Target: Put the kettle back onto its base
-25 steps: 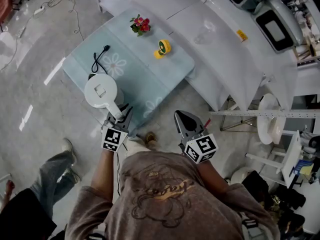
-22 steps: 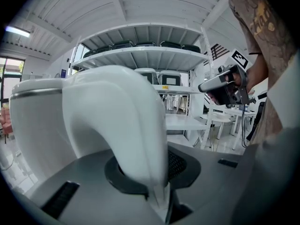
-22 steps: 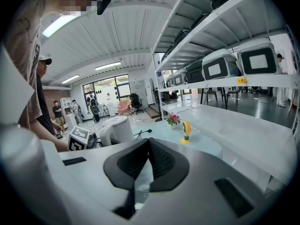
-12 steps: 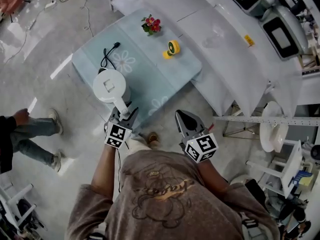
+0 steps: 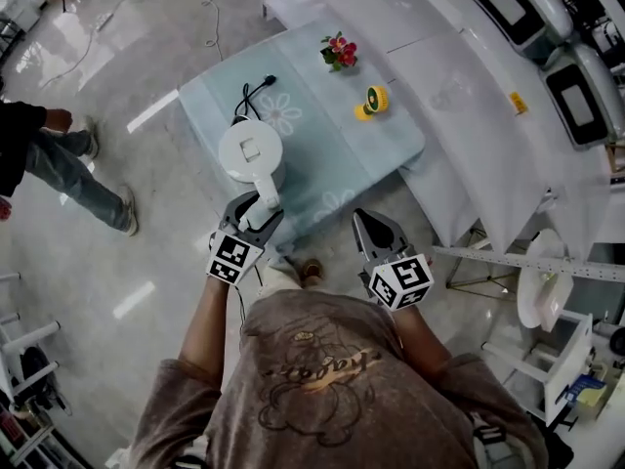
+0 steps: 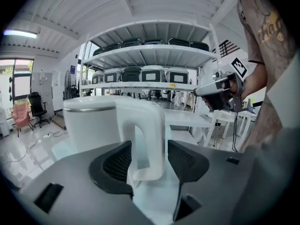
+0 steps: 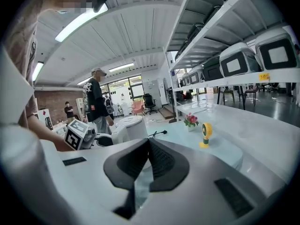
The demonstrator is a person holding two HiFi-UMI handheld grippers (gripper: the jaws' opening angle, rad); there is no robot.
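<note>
A white kettle (image 5: 251, 152) stands upright near the front left corner of the pale blue table (image 5: 337, 154). A black cord (image 5: 252, 94) runs out from under it, and whatever it rests on is hidden beneath it. My left gripper (image 5: 257, 208) is at the kettle's handle (image 6: 148, 137). Its jaws are opening, the handle stands between the pads, and a gap shows beside it. My right gripper (image 5: 364, 223) hovers off the table's front edge, shut and empty. The right gripper view shows its own jaws (image 7: 149, 146) with the pads meeting, and the kettle (image 7: 130, 125) beyond them.
A small yellow fan (image 5: 372, 102) and a pot of red flowers (image 5: 338, 52) stand toward the table's far side. White benches and shelving with machines (image 5: 508, 115) run along the right. A person (image 5: 49, 159) stands on the floor at left.
The left gripper's jaws have spread away from the kettle's handle, while the kettle stays in its spot on the table. The bystander at left has moved further up the picture.
</note>
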